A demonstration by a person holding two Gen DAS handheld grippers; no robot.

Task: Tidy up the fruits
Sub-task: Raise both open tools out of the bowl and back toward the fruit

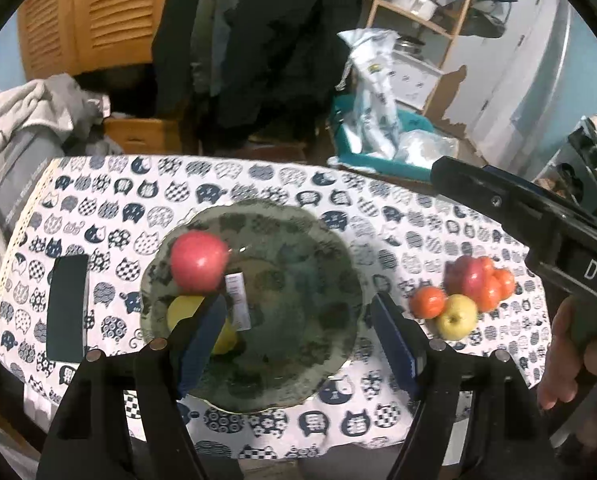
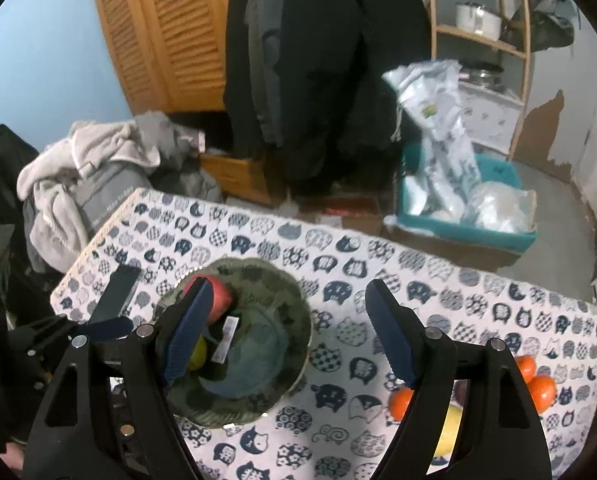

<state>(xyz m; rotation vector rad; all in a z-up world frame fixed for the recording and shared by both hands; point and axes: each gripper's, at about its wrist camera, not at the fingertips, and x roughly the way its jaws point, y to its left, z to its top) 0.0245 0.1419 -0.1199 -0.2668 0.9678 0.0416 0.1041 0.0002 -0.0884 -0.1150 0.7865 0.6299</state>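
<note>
Looking from the left wrist, the left gripper [image 1: 298, 316] hangs open and empty over a glass plate [image 1: 298, 380] on the table [image 1: 258, 184]; 1 red apple [image 1: 198, 260] and 1 yellow apple [image 1: 182, 308] lie in it, and more fruit [image 1: 464, 292] is heaped to the right. From the right wrist, the right gripper [image 2: 286, 332] gapes empty above the table, with oranges [image 2: 542, 392] behind its right finger.
</note>
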